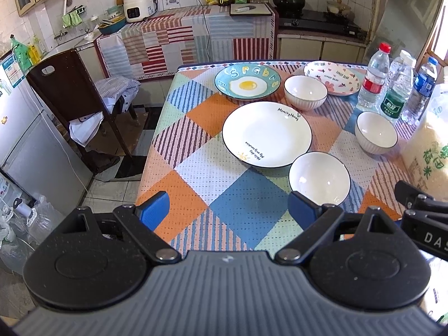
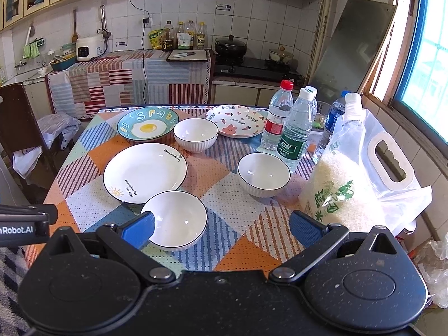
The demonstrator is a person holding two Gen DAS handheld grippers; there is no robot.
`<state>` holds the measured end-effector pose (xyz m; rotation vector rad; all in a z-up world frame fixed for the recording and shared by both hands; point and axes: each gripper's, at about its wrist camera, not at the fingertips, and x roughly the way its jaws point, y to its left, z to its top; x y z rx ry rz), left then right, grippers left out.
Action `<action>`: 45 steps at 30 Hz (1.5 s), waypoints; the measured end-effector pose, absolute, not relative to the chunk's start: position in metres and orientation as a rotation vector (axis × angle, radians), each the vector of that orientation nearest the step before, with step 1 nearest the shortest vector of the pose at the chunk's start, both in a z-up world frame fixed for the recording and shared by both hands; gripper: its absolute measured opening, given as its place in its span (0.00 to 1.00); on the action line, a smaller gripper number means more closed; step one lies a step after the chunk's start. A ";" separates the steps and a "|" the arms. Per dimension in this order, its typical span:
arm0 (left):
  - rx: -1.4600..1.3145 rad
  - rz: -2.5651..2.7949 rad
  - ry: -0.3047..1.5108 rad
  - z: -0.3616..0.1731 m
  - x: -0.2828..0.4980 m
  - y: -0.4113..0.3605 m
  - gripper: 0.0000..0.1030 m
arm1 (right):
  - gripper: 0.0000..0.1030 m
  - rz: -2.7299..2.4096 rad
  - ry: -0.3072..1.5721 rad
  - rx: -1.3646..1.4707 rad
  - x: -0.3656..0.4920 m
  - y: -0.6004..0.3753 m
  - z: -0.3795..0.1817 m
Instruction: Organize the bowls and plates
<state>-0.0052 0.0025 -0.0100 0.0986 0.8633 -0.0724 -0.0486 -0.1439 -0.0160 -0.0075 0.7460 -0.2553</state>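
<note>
Left gripper (image 1: 228, 210): held level above the near edge of the table, pointed toward the far edge; the blue pads (image 1: 155, 208) are spread wide and nothing is gripped between them.
Right gripper (image 2: 222, 228): held over the near edge, likewise aimed at the far edge; its jaws are parted wide and nothing is clasped. Its left pad (image 2: 138, 228) is seen in front of the nearest bowl's rim; contact cannot be told.
Table (image 1: 196, 173): covered by a checked cloth of orange, blue, green and striped squares.
Nearest bowl (image 2: 175, 221): white with a dark rim, upright, set close to the near edge, just beside the white plate.
White plate (image 1: 267, 134): dark-rimmed, with small lettering and a sun drawing, laid flat near the middle of the table.
Second bowl (image 2: 263, 173): white, upright, placed toward the right edge, near the bottles and the rice bag.
Third bowl (image 2: 196, 134): white, upright, set between the two far plates.
Egg plate (image 1: 247, 82): teal, with a fried-egg picture, laid at the far edge on the left.
Patterned plate (image 2: 235, 124): white with pink and orange figures, laid at the far edge toward the right corner.
Water bottles (image 2: 296, 131): stood upright in a group at the far right corner.
Rice bag (image 2: 350, 176): clear, with a handle and spout, stood along the right edge.
Chair (image 1: 72, 98): dark wood, placed beyond the left edge, with cloth draped on it.
</note>
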 end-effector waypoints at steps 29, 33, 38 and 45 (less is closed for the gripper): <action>0.127 -0.166 0.848 -0.069 0.138 0.035 0.87 | 1.00 -0.025 0.580 0.091 0.060 -0.158 -0.056; 0.112 -0.174 0.944 -0.109 0.178 0.034 0.86 | 0.90 0.066 0.718 0.205 0.117 -0.173 -0.091; 0.155 -0.168 1.030 -0.154 0.214 0.032 0.85 | 0.89 0.114 0.887 0.379 0.165 -0.189 -0.145; 0.134 -0.203 1.092 -0.186 0.247 0.032 0.76 | 0.72 0.077 1.019 0.452 0.202 -0.204 -0.189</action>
